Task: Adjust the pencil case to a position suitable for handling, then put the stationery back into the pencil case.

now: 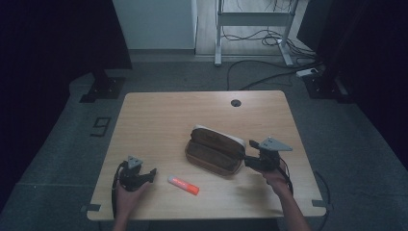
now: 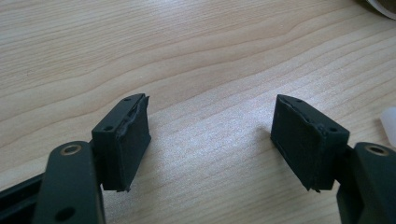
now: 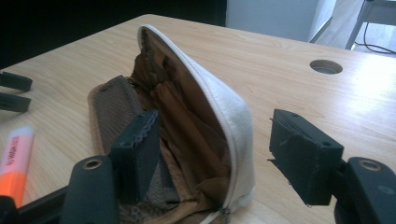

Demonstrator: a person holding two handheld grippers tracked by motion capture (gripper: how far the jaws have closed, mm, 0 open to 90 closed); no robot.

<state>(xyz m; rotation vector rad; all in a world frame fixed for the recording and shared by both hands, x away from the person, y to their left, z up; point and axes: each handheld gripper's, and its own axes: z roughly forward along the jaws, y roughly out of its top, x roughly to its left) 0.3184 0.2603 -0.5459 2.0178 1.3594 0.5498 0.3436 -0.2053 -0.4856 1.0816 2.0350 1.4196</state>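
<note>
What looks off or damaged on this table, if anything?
Little stands out. The pouch lies unzipped, gaping toward the right tongs, lining rumpled. The pads on the left tongs look frayed at their edges. The marker lies whole; nothing is spilled.

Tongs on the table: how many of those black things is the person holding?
2. The left tongs sit near the orange marker; the right tongs are at the open pouch.
</note>
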